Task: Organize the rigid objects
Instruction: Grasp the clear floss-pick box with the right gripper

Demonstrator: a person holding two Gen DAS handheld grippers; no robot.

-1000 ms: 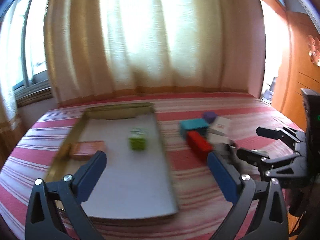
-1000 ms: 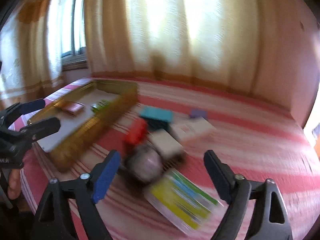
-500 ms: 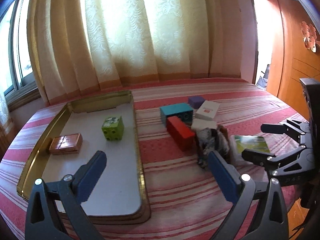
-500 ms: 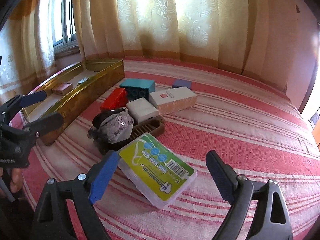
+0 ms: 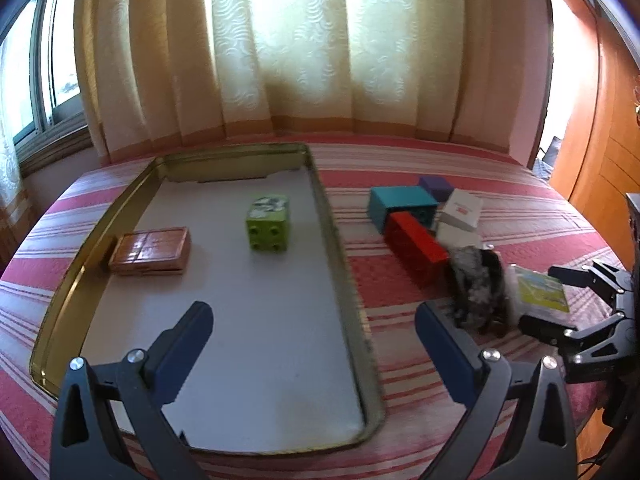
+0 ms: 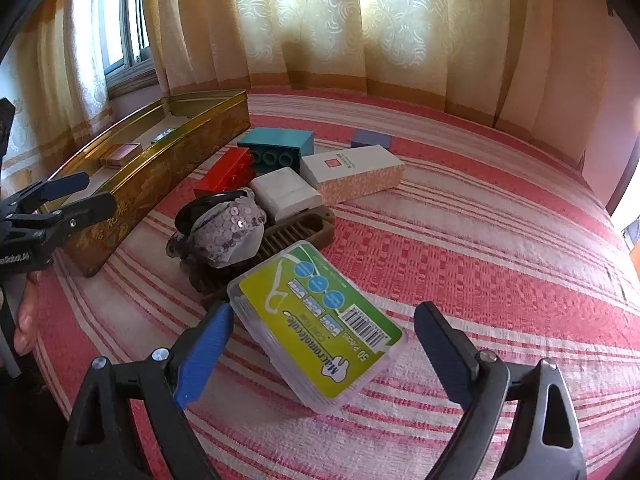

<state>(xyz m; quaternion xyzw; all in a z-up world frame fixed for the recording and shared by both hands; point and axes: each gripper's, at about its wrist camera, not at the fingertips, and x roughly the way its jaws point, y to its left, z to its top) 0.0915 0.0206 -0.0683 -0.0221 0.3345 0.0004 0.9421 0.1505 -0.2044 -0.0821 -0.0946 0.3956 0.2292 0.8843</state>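
- Two claws of mine sit lower than before: left gripper [image 5: 310, 344] released over the gold tray [image 5: 340, 264].
- Right gripper [image 6: 320, 346] jaws opening, floss-pick box [image 6: 320, 320] between them, ungrasped.
- Sequin pouch [image 6: 226, 236] crowds the box.

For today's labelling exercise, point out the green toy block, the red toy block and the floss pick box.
green toy block [image 5: 267, 222], left wrist view, front face.
red toy block [image 5: 416, 244], left wrist view, top face.
floss pick box [image 6: 320, 320], right wrist view, label.

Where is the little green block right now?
The green block sits inside the gold tray, seen in the left wrist view, towards its far end, right of the brown box and apart from it.
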